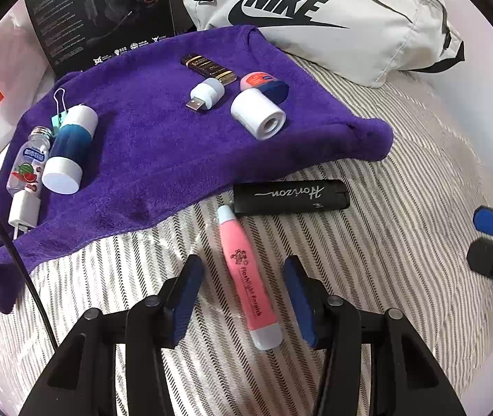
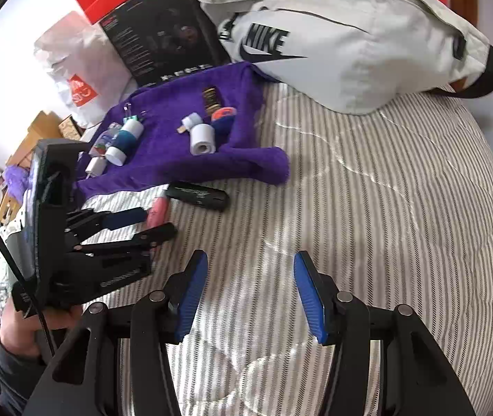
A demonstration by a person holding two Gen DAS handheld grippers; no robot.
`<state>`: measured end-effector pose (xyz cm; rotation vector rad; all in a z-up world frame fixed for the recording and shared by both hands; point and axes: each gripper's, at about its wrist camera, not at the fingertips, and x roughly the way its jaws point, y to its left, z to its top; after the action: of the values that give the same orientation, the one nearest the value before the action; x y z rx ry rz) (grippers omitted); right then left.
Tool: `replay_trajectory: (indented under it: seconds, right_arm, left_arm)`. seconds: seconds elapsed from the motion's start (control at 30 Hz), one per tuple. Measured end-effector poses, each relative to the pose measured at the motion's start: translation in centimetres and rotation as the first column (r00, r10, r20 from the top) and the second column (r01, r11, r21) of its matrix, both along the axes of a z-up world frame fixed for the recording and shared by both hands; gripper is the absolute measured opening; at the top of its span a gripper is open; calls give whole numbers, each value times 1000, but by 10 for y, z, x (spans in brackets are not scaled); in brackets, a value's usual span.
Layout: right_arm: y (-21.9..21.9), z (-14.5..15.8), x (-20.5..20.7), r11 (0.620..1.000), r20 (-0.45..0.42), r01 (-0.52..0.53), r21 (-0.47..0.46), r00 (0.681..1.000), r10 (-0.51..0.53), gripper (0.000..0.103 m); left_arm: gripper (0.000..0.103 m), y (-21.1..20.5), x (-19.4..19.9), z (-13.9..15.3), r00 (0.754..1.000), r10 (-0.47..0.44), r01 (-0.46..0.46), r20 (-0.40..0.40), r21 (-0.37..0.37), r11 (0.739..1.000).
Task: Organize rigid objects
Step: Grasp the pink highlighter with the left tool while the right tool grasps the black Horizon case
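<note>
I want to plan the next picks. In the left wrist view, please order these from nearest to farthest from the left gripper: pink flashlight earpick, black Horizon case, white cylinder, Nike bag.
1. Pink flashlight earpick, lying between the open fingers of the left gripper.
2. Black Horizon case, just beyond it on the striped bedding.
3. White cylinder, on the purple towel.
4. Nike bag, at the back.

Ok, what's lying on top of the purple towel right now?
On the purple towel: a sanitizer bottle, blue-and-white cylinder, binder clip, white charger, USB plug, dark tube, lip-balm tin, white roll. Anything underneath is hidden.
</note>
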<state>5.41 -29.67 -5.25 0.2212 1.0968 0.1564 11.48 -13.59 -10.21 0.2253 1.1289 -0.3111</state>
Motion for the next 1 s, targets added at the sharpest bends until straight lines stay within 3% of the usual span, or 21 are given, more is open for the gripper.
replay_trajectory:
  seconds: [0.17, 0.23, 0.33, 0.5, 0.67, 0.9, 1.0]
  right_arm:
    - [-3, -5, -2, 1000, -5, -1, 1, 1000, 1, 52]
    - [-2, -7, -1, 1000, -9, -5, 6, 1000, 5, 52]
    - [0, -11, 1, 1000, -16, -14, 9, 1000, 14, 52]
    - [13, -17, 11, 998, -17, -66, -8, 998, 65, 52]
    - [35, -22, 37, 986, 8, -162, -32, 987, 163, 54]
    - [58, -38, 74, 944, 31, -283, -168, 956, 293, 54]
    - [64, -49, 81, 918, 2, -346, -196, 936, 353, 54]
  left_arm:
    - [39, 4, -6, 1, 1000, 1, -1, 4, 4, 1000]
    - [27, -1, -13, 1, 1000, -23, 23, 18, 11, 1000]
    - [23, -5, -17, 0, 999, -43, 42, 27, 12, 999]
    - [21, 2, -12, 1, 999, -49, 49, 1, -9, 999]
    - [21, 26, -7, 2, 1000, 3, -3, -8, -11, 1000]
    - [21, 64, -13, 2, 997, 59, -61, -40, -46, 997]
    - [20, 75, -12, 1, 996, 81, -84, -49, -56, 995]
